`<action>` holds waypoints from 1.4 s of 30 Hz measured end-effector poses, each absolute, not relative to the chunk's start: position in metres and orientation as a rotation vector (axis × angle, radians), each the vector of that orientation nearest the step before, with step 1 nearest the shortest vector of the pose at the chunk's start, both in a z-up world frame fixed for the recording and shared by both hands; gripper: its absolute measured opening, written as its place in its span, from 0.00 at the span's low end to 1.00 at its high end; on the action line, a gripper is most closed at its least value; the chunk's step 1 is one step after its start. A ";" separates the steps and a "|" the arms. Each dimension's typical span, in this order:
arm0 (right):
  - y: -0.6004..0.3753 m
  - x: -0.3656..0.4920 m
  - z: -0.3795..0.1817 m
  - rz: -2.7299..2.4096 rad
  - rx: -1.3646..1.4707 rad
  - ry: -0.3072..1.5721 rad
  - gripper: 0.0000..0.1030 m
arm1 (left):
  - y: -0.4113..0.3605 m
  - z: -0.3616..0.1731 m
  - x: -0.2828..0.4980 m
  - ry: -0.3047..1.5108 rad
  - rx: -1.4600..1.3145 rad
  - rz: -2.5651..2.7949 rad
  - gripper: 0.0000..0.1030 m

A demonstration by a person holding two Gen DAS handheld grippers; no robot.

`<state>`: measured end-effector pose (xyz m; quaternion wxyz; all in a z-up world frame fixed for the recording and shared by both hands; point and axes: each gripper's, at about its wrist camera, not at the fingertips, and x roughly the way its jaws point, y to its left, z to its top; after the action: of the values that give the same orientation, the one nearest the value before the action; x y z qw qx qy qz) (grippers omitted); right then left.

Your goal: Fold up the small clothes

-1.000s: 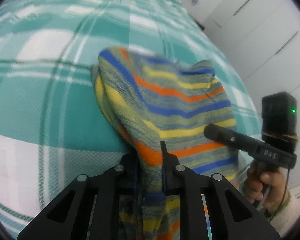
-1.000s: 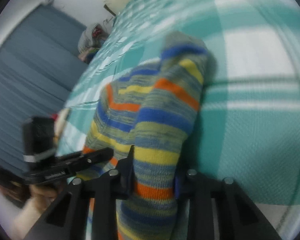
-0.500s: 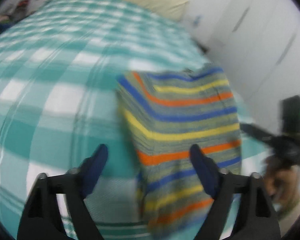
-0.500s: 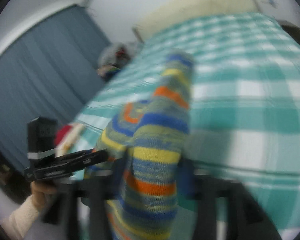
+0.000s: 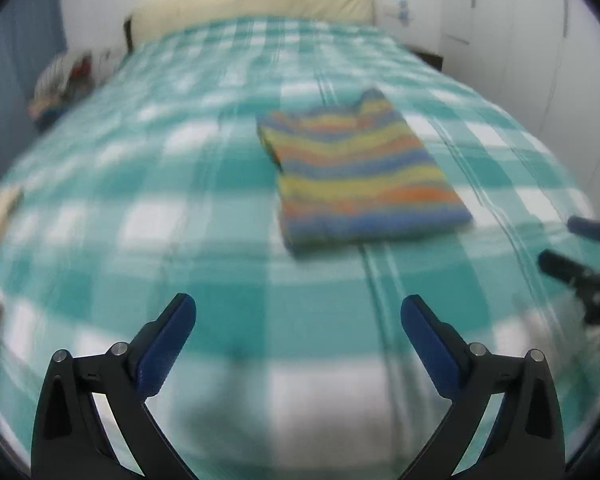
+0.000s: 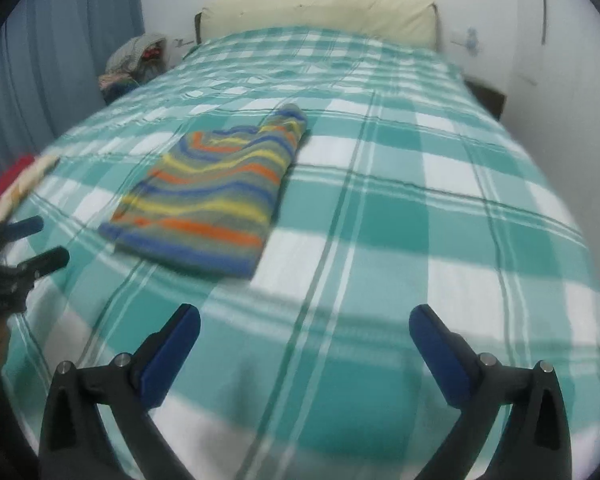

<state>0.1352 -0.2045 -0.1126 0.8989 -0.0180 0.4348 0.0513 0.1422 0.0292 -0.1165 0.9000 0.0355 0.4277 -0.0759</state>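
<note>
A small striped knit garment (image 5: 360,172) in blue, orange, yellow and grey lies folded flat on the teal checked bedspread (image 5: 180,208); it also shows in the right wrist view (image 6: 216,196). My left gripper (image 5: 298,320) is open and empty, held back from the garment's near edge. My right gripper (image 6: 304,332) is open and empty, to the right of the garment and nearer than it. Each gripper shows at the edge of the other's view: the right one (image 5: 580,256), the left one (image 6: 28,244).
A cream headboard cushion (image 6: 320,8) lies at the far end of the bed. A pile of clothes (image 6: 136,60) sits at the far left by blue curtains (image 6: 40,60). White wardrobe doors (image 5: 520,40) stand on the right. A red and cream item (image 6: 12,188) lies at the bed's left edge.
Both grippers let go of the striped garment, opened and drew back. The garment dropped from hanging to lying folded flat on the bed.
</note>
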 end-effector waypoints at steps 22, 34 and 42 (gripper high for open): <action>-0.157 0.079 -0.184 0.031 -0.085 0.970 1.00 | 0.016 -0.176 0.118 0.936 0.095 -0.115 1.00; -0.156 0.079 -0.184 0.028 -0.097 0.960 1.00 | 0.020 -0.177 0.118 0.934 0.068 -0.135 1.00; -0.156 0.077 -0.180 0.012 -0.071 0.956 1.00 | 0.017 -0.173 0.122 0.949 0.072 -0.110 1.00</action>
<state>0.0773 -0.1557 -0.1804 0.8874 -0.0340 0.4598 0.0058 0.1216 0.0169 -0.1732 0.8873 0.0348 0.4567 -0.0530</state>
